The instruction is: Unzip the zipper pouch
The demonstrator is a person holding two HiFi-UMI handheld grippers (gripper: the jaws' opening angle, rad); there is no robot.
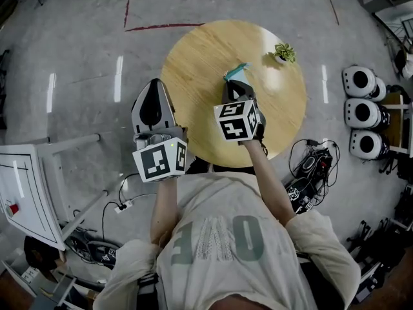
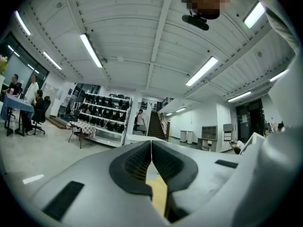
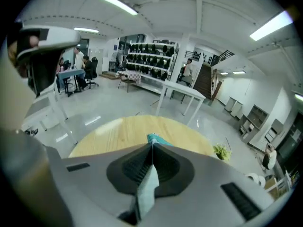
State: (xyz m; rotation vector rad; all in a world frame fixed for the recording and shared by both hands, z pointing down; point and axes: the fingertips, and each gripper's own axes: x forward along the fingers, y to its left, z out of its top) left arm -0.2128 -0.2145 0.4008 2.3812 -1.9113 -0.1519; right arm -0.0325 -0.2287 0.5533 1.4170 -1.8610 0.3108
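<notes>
The right gripper (image 3: 152, 144) clamps the flat teal fabric zipper pouch (image 1: 236, 72). The left gripper (image 2: 151, 144) is closed and empty, so unzipping seems unstarted.

Teal pouch (image 1: 236, 73), pale wood table (image 1: 197, 76), green plant (image 1: 284, 52).

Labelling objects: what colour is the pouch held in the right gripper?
Teal. The pouch shows best in the right gripper view.
</notes>
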